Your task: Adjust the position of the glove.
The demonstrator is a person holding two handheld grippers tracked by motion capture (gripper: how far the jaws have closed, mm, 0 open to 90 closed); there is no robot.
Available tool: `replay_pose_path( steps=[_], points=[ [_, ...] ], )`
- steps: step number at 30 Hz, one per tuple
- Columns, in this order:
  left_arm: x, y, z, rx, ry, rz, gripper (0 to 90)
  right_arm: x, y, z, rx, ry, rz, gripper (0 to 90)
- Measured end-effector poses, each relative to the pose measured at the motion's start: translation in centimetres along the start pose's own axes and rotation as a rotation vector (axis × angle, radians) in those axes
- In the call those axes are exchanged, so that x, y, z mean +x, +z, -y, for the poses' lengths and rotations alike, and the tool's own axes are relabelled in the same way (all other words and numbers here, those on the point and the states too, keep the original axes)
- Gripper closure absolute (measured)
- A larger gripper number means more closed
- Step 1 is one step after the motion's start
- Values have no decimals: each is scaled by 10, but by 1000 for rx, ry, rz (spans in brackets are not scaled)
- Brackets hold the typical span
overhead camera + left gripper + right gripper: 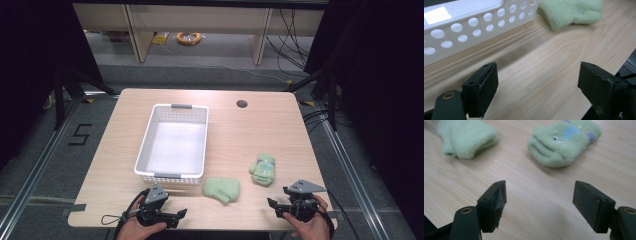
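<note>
Two pale green fuzzy mittens lie on the wooden table. A plain one (221, 189) (571, 11) (466, 137) rests just right of the white basket's (172, 141) near corner. The other mitten (263, 169) (564, 142), with a blue patch and a small face, lies farther right. My left gripper (176, 216) (537, 87) hovers at the table's near edge, below the basket, jaws open and empty. Near the front right edge my right gripper (273, 205) (539, 202) is open too, pointing toward both mittens with bare wood between its jaws.
The perforated white basket (474, 27) has nothing inside it. A round cable hole (242, 104) sits at the table's far side. Beyond the table are floor, shelving legs and cables. The table edge drops off just right of my left gripper.
</note>
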State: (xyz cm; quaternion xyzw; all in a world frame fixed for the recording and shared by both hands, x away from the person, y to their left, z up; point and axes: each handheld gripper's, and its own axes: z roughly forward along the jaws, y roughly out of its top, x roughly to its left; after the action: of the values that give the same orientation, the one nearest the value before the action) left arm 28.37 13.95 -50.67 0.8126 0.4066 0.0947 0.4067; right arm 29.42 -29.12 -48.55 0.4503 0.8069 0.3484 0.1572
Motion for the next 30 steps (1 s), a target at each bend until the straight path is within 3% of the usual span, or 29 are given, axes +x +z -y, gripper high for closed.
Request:
replay_pose_path(
  steps=[2, 6, 7, 8, 9, 10, 12, 13, 16, 19, 22, 24, 25, 26, 29, 30],
  points=[
    [0, 0, 0, -1, 0, -1, 163, -1, -1, 0, -2, -20, 15, 288],
    [0, -1, 0, 5, 1, 4, 163, 0, 1, 0, -26, -42, -2, 319],
    [0, -1, 0, 5, 2, 4, 163, 4, -1, -1, -5, 12, 2, 321],
    [0, -1, 0, 5, 1, 4, 163, 6, -2, -1, 1, 23, 1, 331],
    [0, -1, 0, 5, 2, 4, 163, 1, 0, -1, -18, -50, 1, 339],
    [-1, 0, 0, 5, -13, 9, 163, 7, -2, -2, -1, 20, -8, 347],
    [-1, 0, 0, -3, -4, 6, 163, 3, 0, -3, -27, -48, -4, 360],
    [-1, 0, 0, -2, -4, 6, 163, 6, -1, -4, -21, -28, -7, 368],
    [-1, 1, 0, -4, 2, 0, 163, 8, 0, -6, -32, -45, -33, 401],
    [-1, 1, 0, -2, 3, -2, 163, 11, 0, -9, -56, -25, -54, 418],
    [-1, 1, 0, -2, 2, -1, 163, 17, -1, -19, -88, -64, -76, 446],
    [0, 0, -1, 10, 4, 6, 163, 21, 1, -23, -100, -57, -102, 450],
    [0, 0, -1, 12, 5, 6, 163, 25, 1, -25, -88, -42, -104, 456],
    [0, 0, 0, 6, 6, 3, 163, 25, 3, -27, -91, -75, -107, 465],
    [-2, 1, 0, -4, -4, -6, 163, 31, 8, -33, -98, -115, -133, 482],
    [-2, 1, 0, -1, -5, 5, 163, 35, 8, -34, -85, -88, -142, 492]
  ],
)
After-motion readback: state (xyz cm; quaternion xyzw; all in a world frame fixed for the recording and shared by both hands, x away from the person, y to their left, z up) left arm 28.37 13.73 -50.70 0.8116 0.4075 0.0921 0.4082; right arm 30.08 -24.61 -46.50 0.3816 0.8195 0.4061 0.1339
